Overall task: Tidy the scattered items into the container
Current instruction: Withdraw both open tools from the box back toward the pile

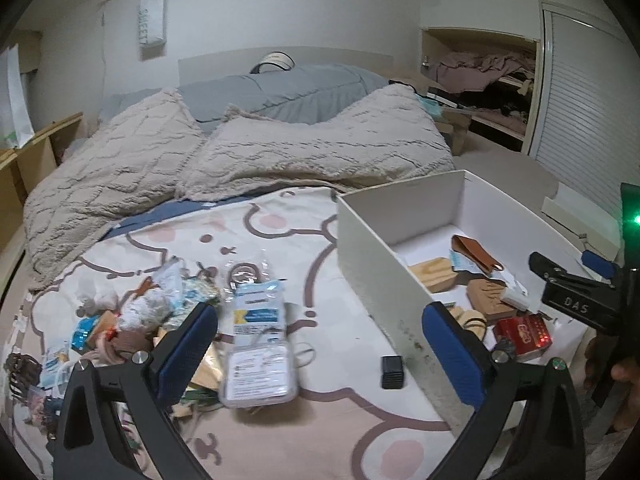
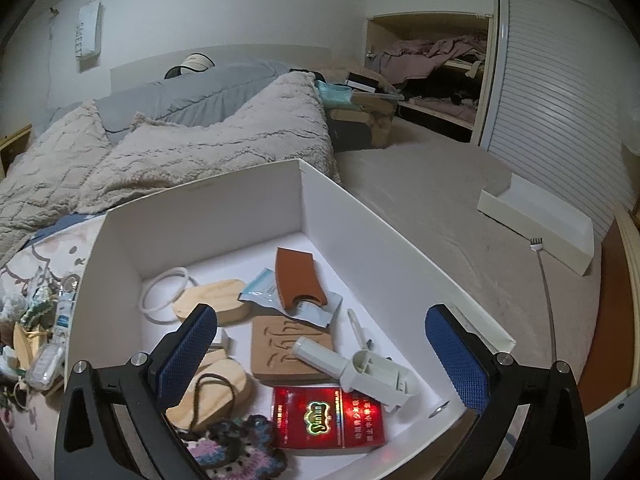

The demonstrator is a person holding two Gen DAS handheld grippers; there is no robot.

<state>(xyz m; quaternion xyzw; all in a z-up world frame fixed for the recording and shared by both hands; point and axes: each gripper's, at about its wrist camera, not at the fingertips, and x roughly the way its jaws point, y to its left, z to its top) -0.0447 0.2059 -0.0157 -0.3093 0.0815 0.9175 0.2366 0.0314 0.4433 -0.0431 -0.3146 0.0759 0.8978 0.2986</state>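
Note:
A white cardboard box [image 2: 372, 240] stands on the bed. Inside lie a red cigarette pack [image 2: 326, 420], a white plastic device [image 2: 360, 364], a brown leather sleeve [image 2: 298, 280], wooden ovals [image 2: 208, 300], a white ring [image 2: 166, 294] and a crocheted flower [image 2: 236, 452]. My right gripper [image 2: 322, 360] hangs open over the box's near end, holding nothing. My left gripper [image 1: 322, 356] is open above the cartoon-print sheet, astride the box's left wall [image 1: 372, 280]. A clear plastic packet [image 1: 256, 344] and a small black block [image 1: 392, 372] lie between its fingers, untouched. Scattered items [image 1: 132, 312] are heaped left of it.
A fluffy beige blanket [image 1: 280, 152] and a grey duvet [image 1: 280, 92] cover the far bed. The box lid [image 2: 536, 220] and a long metal scratcher [image 2: 548, 300] lie on the sheet to the right. Beyond are an open closet [image 2: 432, 64] and a slatted door [image 2: 560, 92].

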